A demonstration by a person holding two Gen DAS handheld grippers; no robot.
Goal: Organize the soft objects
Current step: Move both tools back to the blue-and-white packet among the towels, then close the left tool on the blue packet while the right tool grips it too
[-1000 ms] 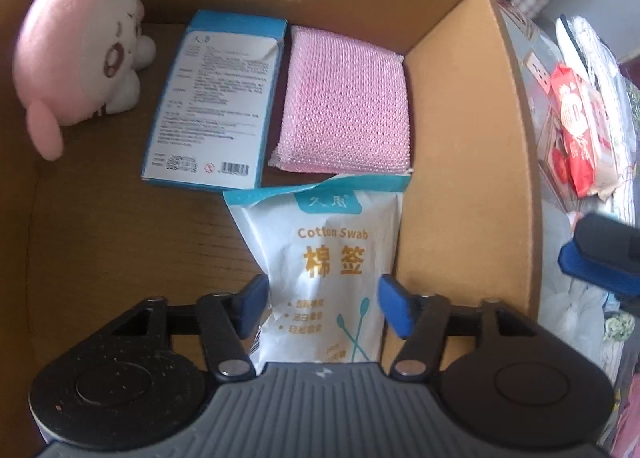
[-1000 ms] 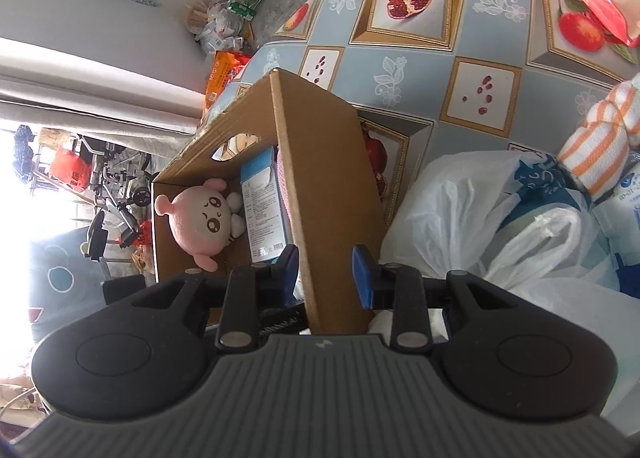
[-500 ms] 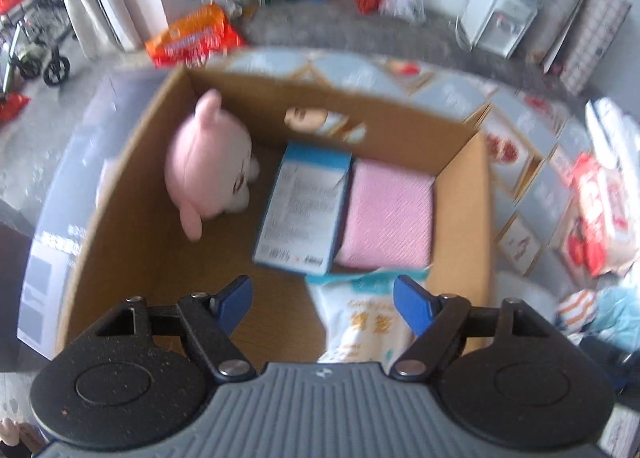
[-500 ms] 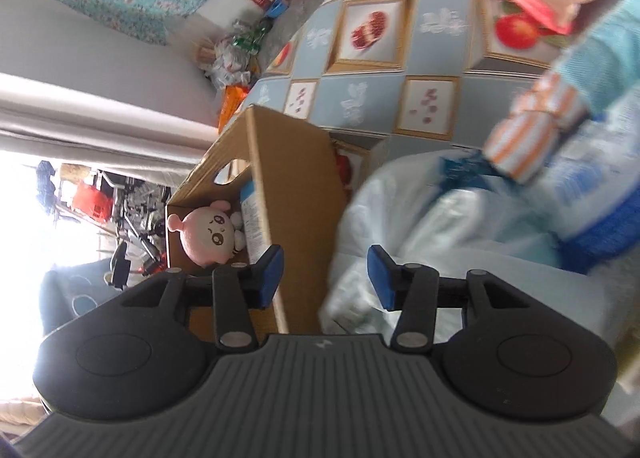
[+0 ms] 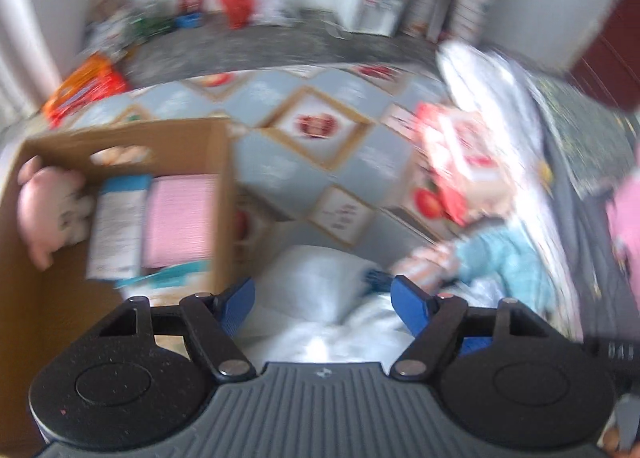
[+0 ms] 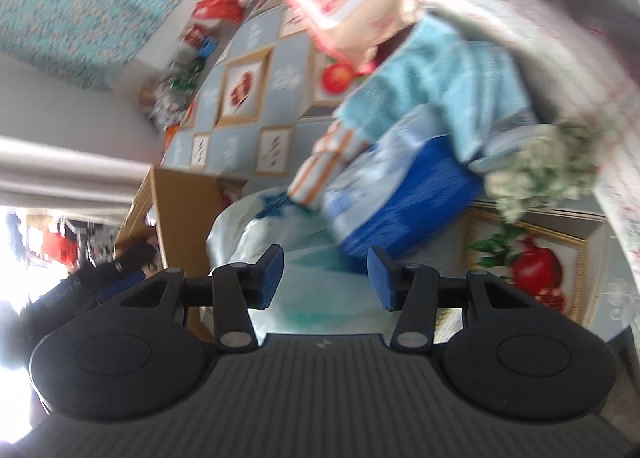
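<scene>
Between my right gripper's point(image 6: 325, 278) wide-spread, empty jaws I'm seeing a crumpled white plastic bag point(image 6: 312, 290), and just beyond the tips a blue-and-white soft pack point(image 6: 400, 194) with a striped orange-and-white cloth point(image 6: 320, 166) and a pale blue knitted cloth point(image 6: 436, 78) leaning on it. I'm judging these light, limp and a bit slippery in their wrapping, so I'm planning a pinch on a thick fold or the pack's edge. My left gripper point(image 5: 322, 304) is hovering open too, gripping nothing, over the same bag; left of its jaws sits the brown cardboard box point(image 5: 222, 194), already holding a pink plush toy point(image 5: 44, 206). Everything is resting on a pomegranate-patterned tablecloth point(image 5: 320, 154); beyond it I'm making out a blurred, cluttered room.
</scene>
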